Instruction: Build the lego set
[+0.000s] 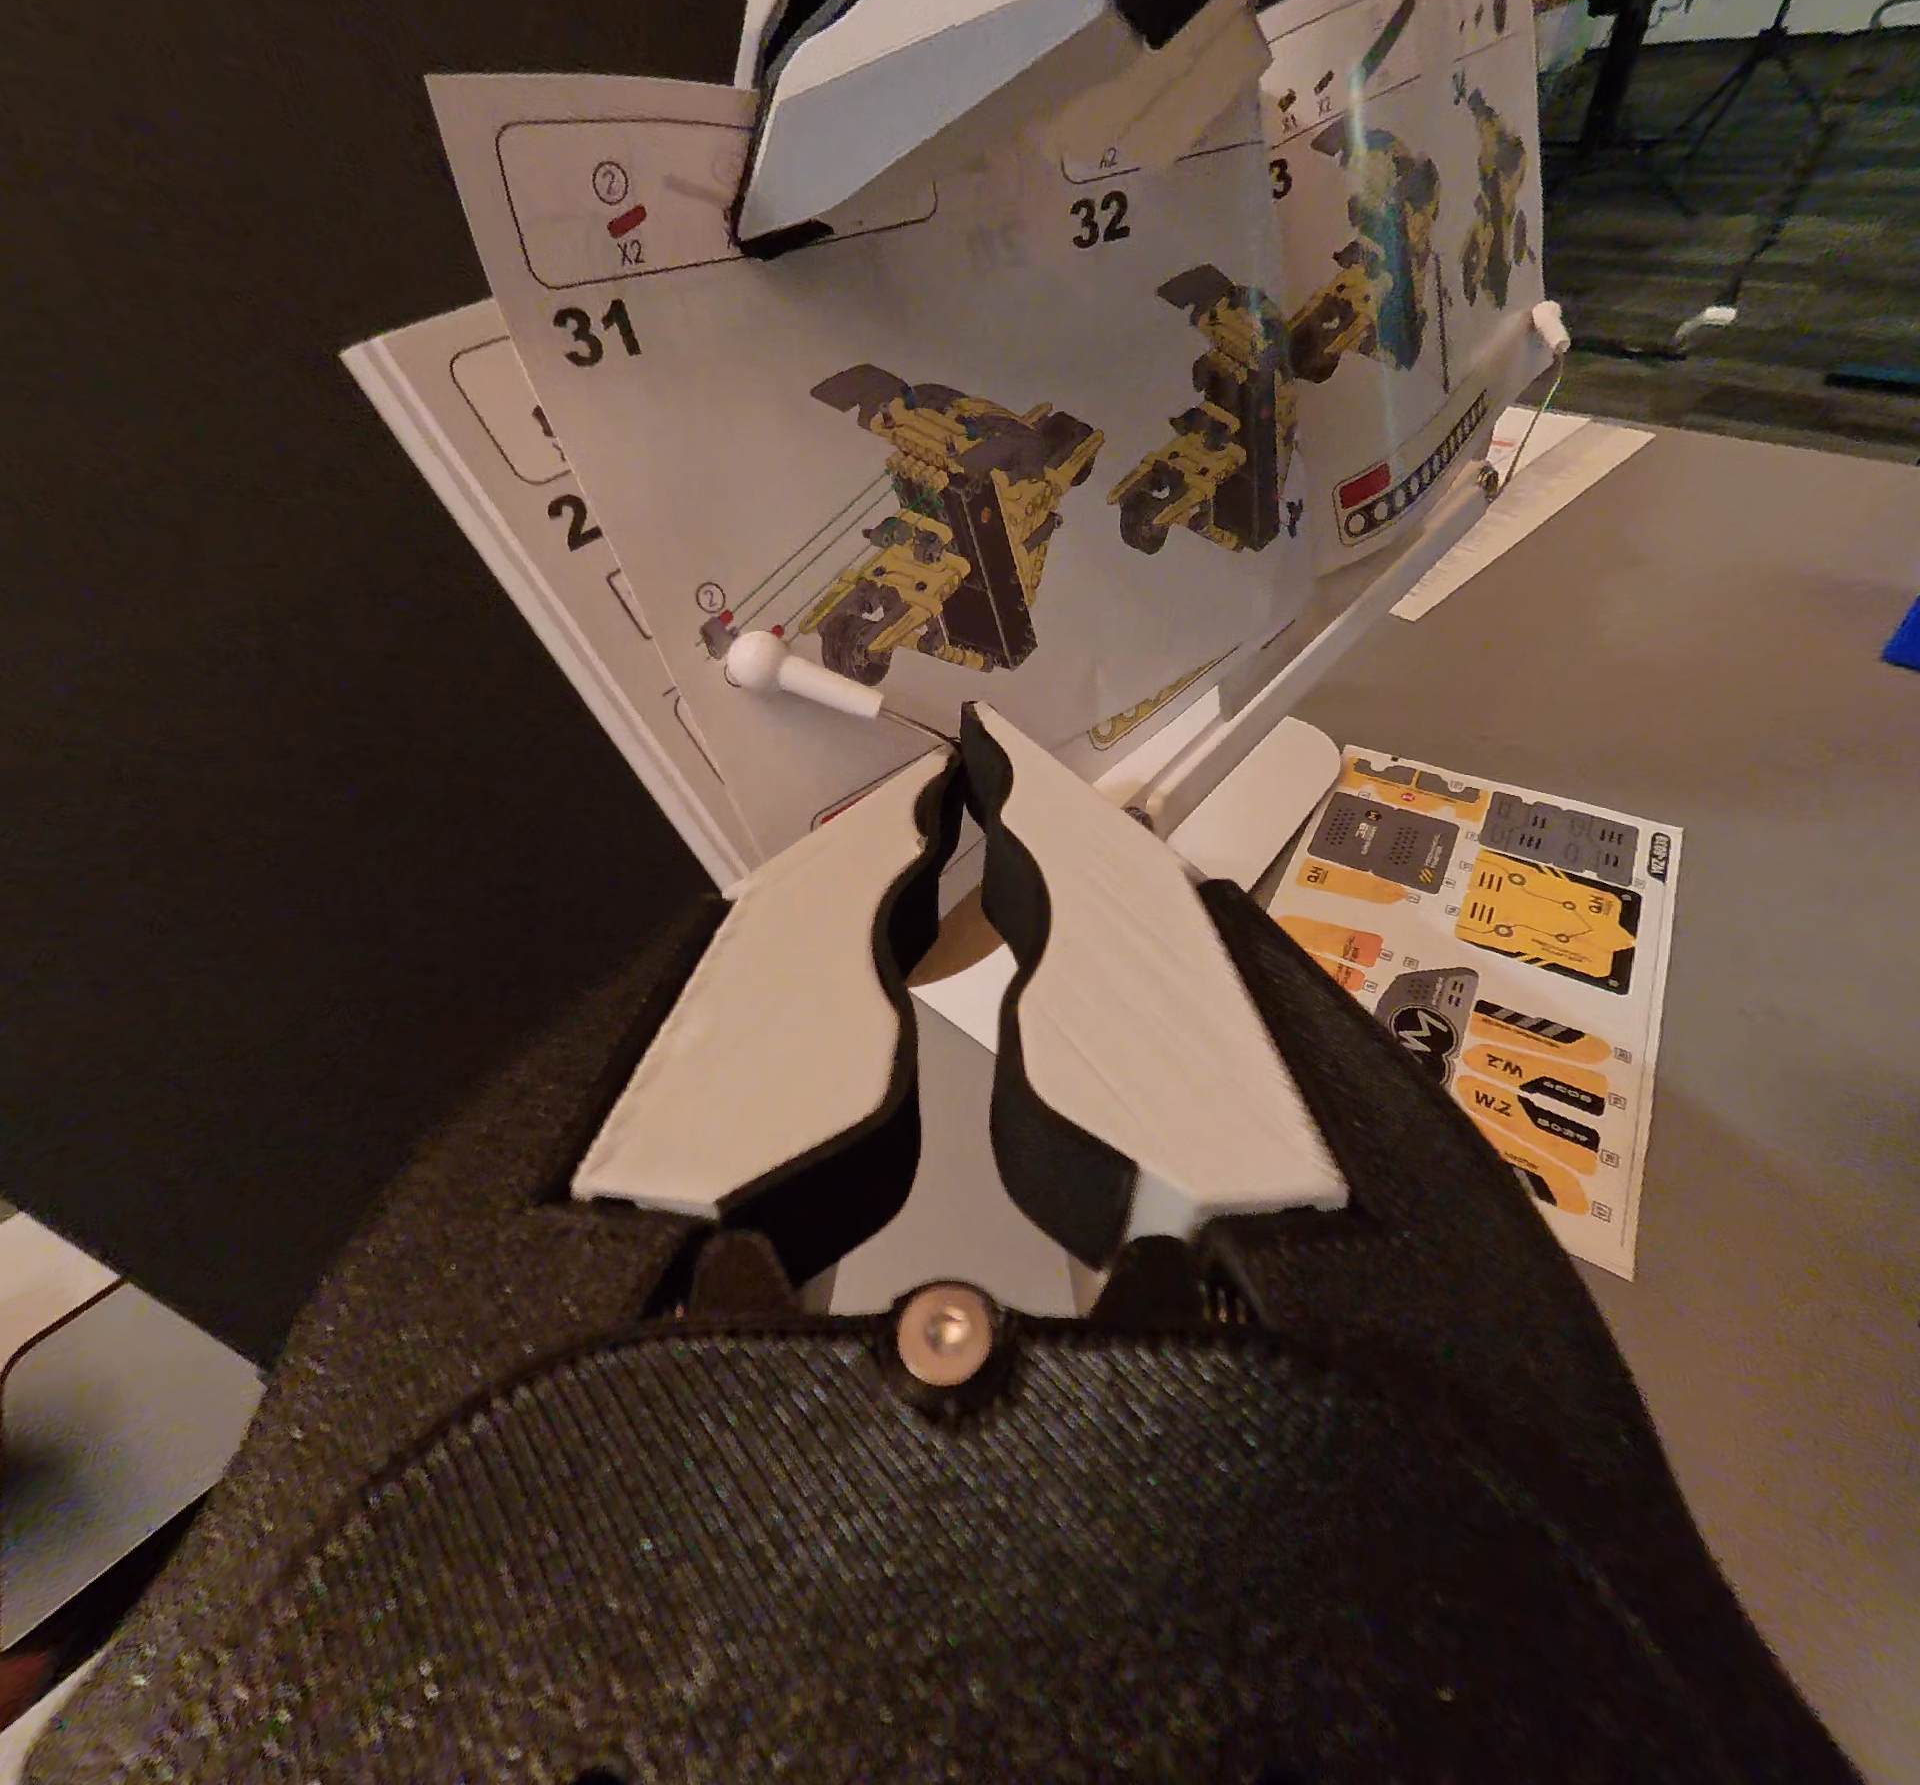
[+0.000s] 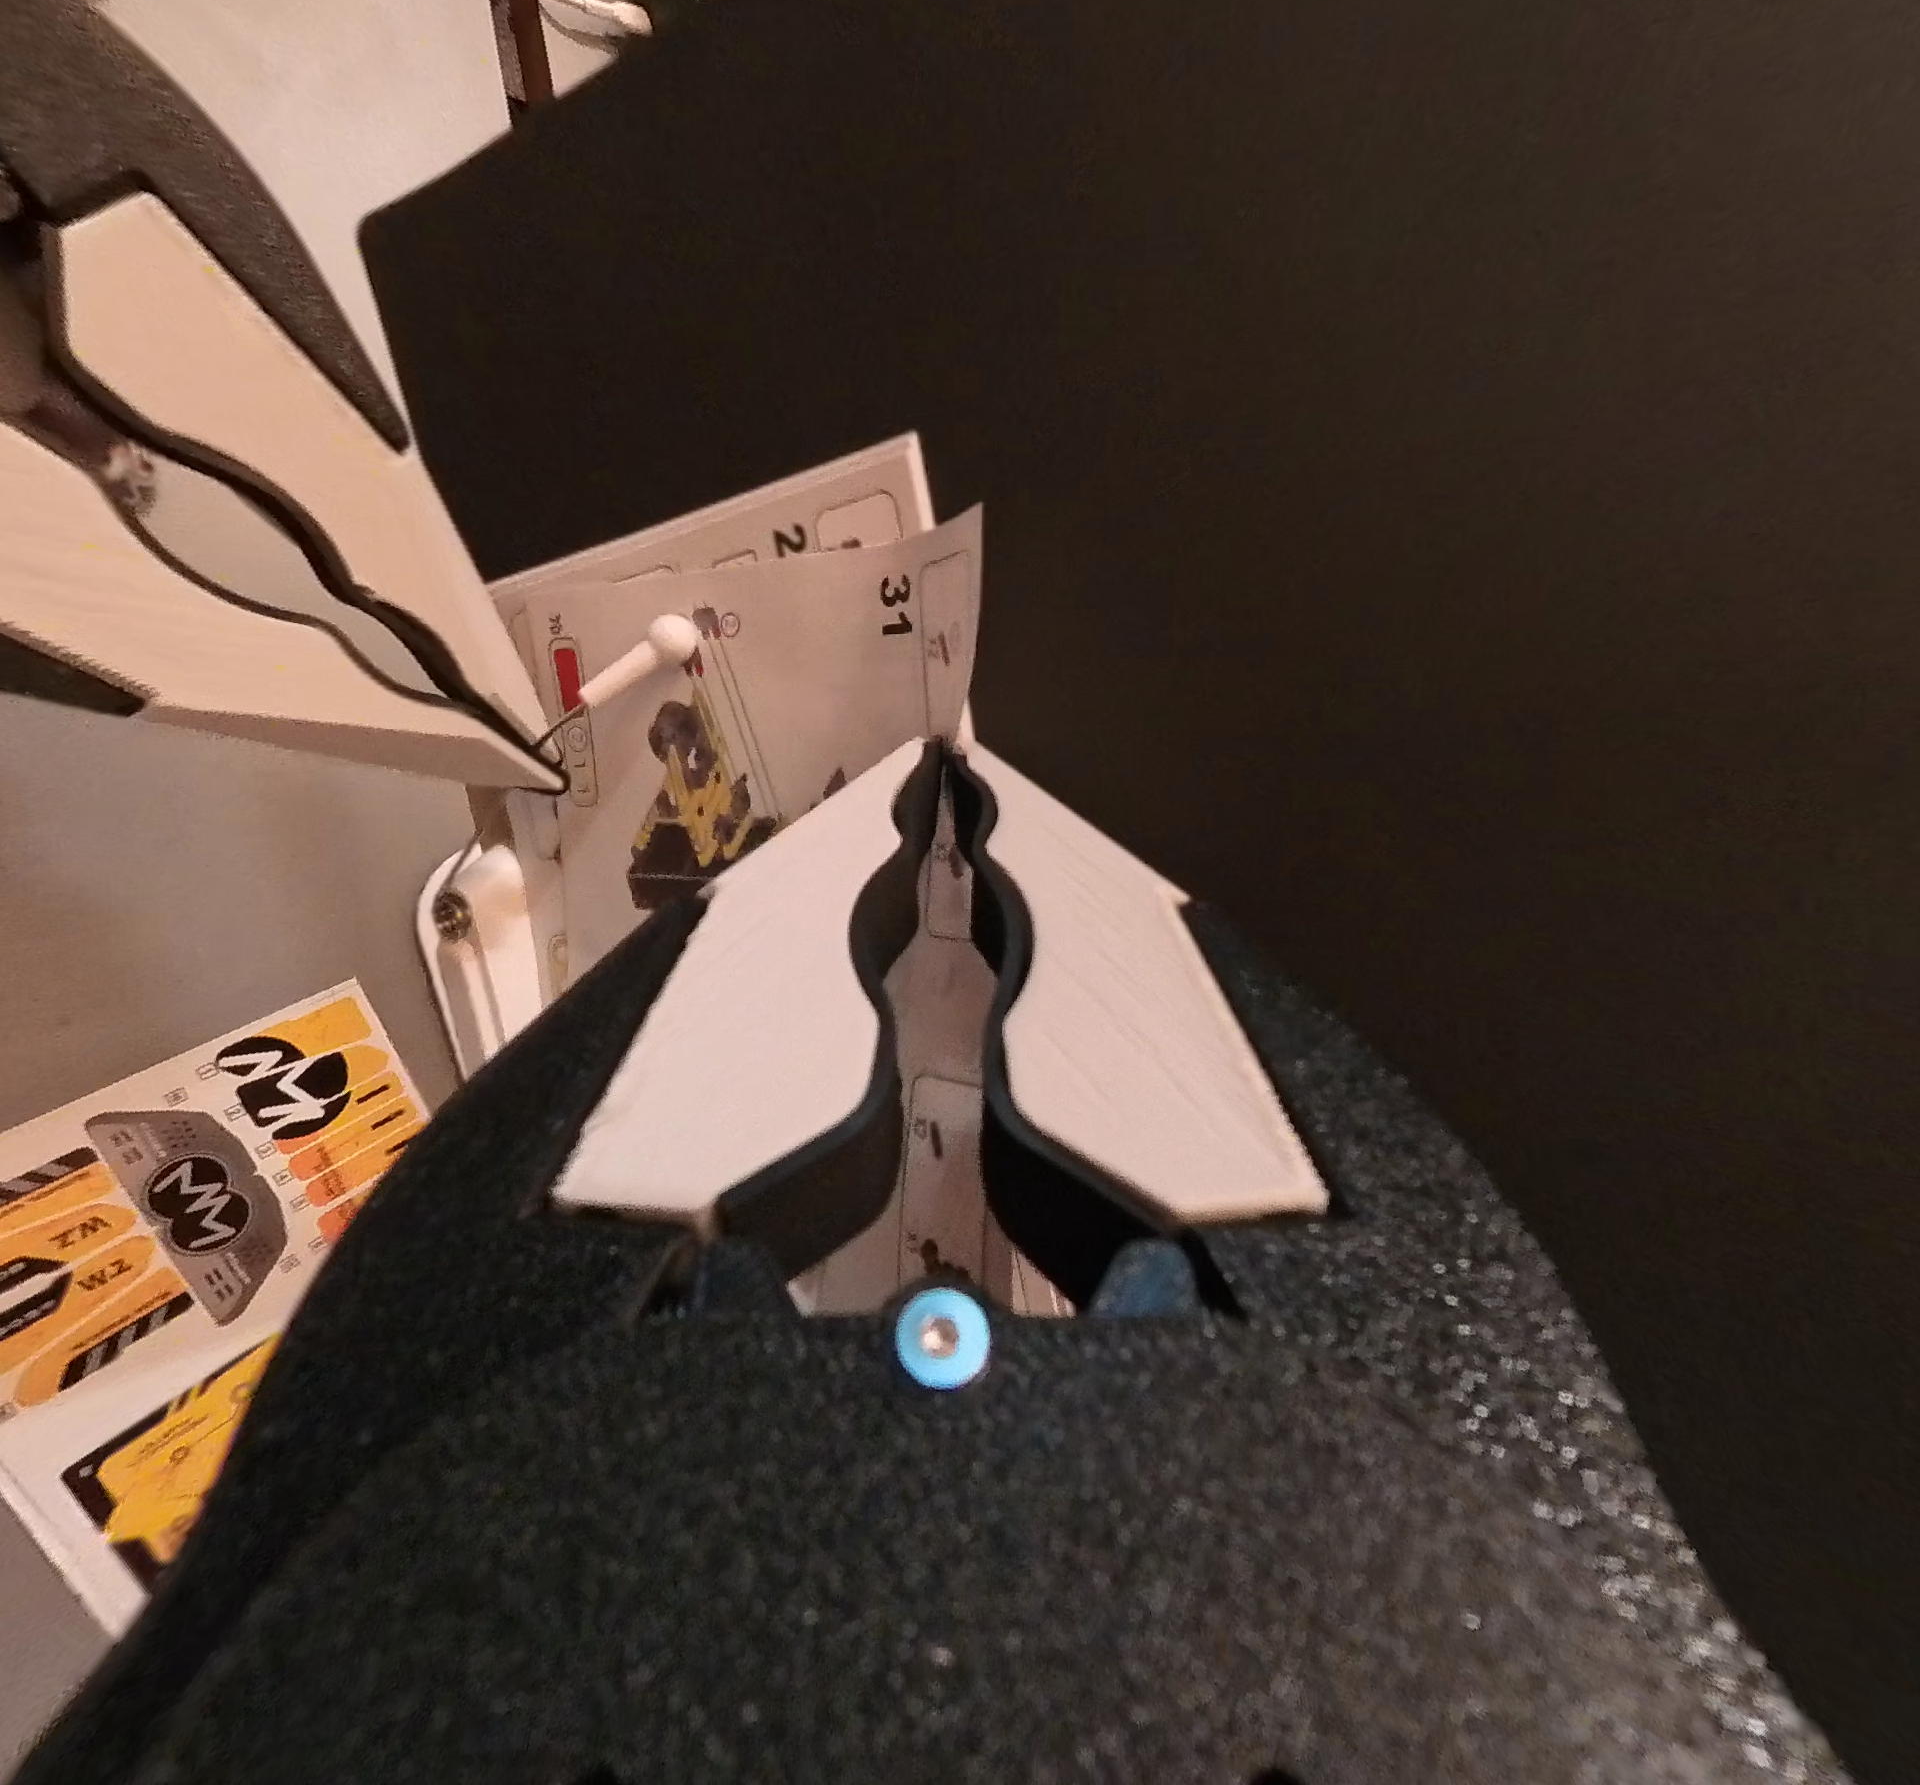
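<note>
Left hand-held gripper [image 1: 961, 733]: fingers pressed together at the tips, pinching the thin wire of the white page-holder arm [image 1: 800, 673] at the foot of the book stand [image 1: 1340, 634].

Right hand-held gripper [image 2: 940, 748]: fingers closed on the top edge of a loose page [image 1: 883, 405], which stands lifted from the booklet [image 1: 499, 530].

Booklet: assembly instructions with pictures of a yellow and black model, propped open on the white stand against a black backdrop [image 2: 1351, 333].

Sticker sheet [image 1: 1486, 987]: yellow, orange and grey, flat on the grey bench [image 1: 1714, 655] just beside the stand's base.
</note>
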